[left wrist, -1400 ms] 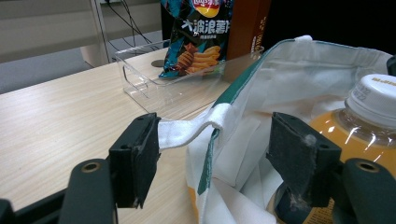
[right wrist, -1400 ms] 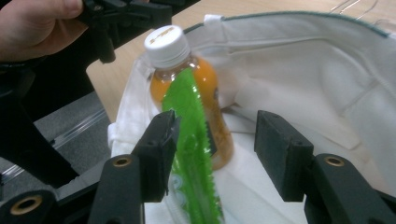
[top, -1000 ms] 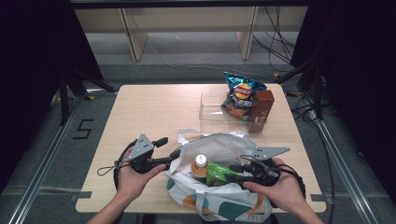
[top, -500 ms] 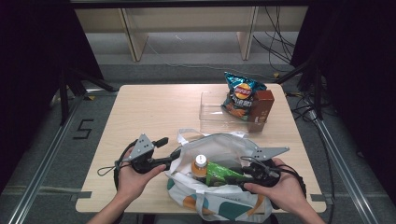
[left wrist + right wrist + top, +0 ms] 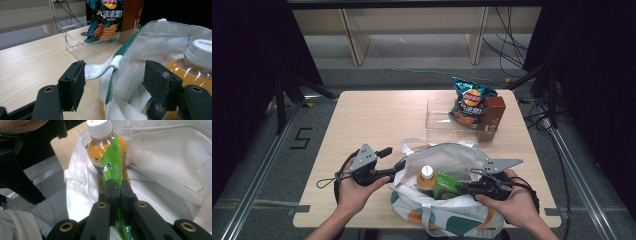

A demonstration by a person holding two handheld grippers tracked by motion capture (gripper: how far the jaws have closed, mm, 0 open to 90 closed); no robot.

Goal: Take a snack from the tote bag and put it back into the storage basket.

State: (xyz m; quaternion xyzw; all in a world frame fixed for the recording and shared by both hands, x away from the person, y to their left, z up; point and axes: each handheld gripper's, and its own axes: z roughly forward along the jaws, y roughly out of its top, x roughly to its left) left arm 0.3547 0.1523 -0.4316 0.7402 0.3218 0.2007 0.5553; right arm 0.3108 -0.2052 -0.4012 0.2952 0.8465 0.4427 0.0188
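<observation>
A white tote bag (image 5: 447,220) with teal and orange prints stands open at the table's near edge. Inside it stands an orange drink bottle (image 5: 426,180) with a white cap. A green packet (image 5: 448,184) leans against the bottle (image 5: 100,147). My right gripper (image 5: 464,189) reaches into the bag from the right and is shut on the green packet (image 5: 113,157). My left gripper (image 5: 398,167) is at the bag's left rim, open. In the left gripper view the white strap (image 5: 102,70) crosses the gap and touches one jaw.
A clear plastic bin (image 5: 443,122) sits at the table's far right, with a chips bag (image 5: 469,102) in it. A brown box (image 5: 493,114) stands at the bin's right end. Bare tabletop (image 5: 377,120) lies to the left and in the middle.
The right gripper with the green packet has shifted very slightly to the right inside the bag. The left gripper has stayed at the bag's rim.
</observation>
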